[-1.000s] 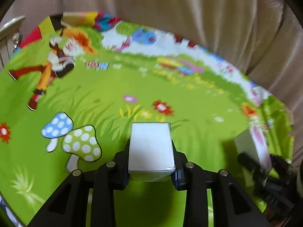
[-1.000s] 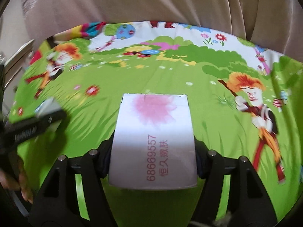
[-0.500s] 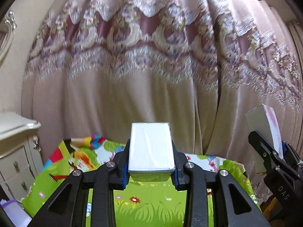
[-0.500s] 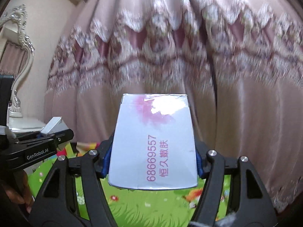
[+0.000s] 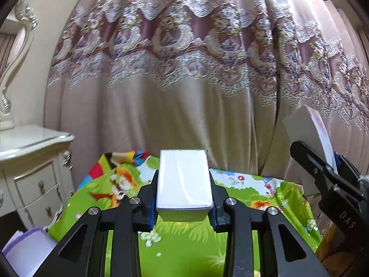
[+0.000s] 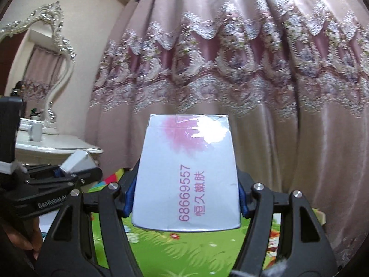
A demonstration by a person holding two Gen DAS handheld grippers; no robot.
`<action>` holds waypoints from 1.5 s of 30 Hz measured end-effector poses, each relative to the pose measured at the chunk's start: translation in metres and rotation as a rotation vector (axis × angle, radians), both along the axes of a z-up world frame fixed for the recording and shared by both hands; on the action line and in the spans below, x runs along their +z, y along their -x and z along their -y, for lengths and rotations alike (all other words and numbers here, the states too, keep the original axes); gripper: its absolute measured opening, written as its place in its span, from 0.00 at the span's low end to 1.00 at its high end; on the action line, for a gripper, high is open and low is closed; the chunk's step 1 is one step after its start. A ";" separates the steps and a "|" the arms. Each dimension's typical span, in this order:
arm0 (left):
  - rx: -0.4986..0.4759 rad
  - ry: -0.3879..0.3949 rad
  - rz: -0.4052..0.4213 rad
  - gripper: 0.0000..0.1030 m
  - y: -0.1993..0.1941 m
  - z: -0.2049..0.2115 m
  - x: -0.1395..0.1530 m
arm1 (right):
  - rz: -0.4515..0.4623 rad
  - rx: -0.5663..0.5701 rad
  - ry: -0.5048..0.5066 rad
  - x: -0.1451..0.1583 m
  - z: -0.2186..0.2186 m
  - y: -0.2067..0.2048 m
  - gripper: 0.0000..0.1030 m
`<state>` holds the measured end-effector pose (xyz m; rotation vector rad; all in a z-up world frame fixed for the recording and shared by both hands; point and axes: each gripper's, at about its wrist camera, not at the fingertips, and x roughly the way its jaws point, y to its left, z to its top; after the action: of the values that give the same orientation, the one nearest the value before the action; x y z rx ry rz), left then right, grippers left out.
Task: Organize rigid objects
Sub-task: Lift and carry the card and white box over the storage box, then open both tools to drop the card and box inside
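While the cream dresser [image 5: 34, 161] stands at far left, my left gripper [image 5: 184, 198] pinches a small white box [image 5: 184, 180] above the cartoon-print mat [image 5: 184, 242]. To its right, my right gripper [image 6: 185, 198] clamps a larger white carton [image 6: 186, 173] with pink lettering, both raised before the lace-trimmed curtain [image 6: 230, 69].

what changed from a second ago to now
Both grippers swung up off the green cartoon mat: the views went from looking down at it to facing the curtain. Unchanged: the left gripper stays clamped on the plain white box, the right gripper on the pink-printed box.
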<state>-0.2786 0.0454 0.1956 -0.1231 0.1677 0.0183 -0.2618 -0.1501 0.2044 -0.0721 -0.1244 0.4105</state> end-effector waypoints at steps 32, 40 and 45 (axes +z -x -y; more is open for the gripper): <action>0.350 0.215 -0.266 0.34 0.097 -0.148 -0.109 | -0.281 0.551 0.423 -0.067 -0.172 0.040 0.68; 0.432 0.288 -0.337 0.34 0.108 -0.178 -0.136 | -0.373 0.627 0.551 -0.088 -0.225 0.027 0.67; 0.476 0.315 -0.408 0.34 0.111 -0.194 -0.153 | -0.456 0.665 0.659 -0.114 -0.262 0.015 0.67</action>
<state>-0.3897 0.2396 0.0422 -0.4728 0.5466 0.4959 -0.2768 0.1115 0.0907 -0.5920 0.4575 1.1093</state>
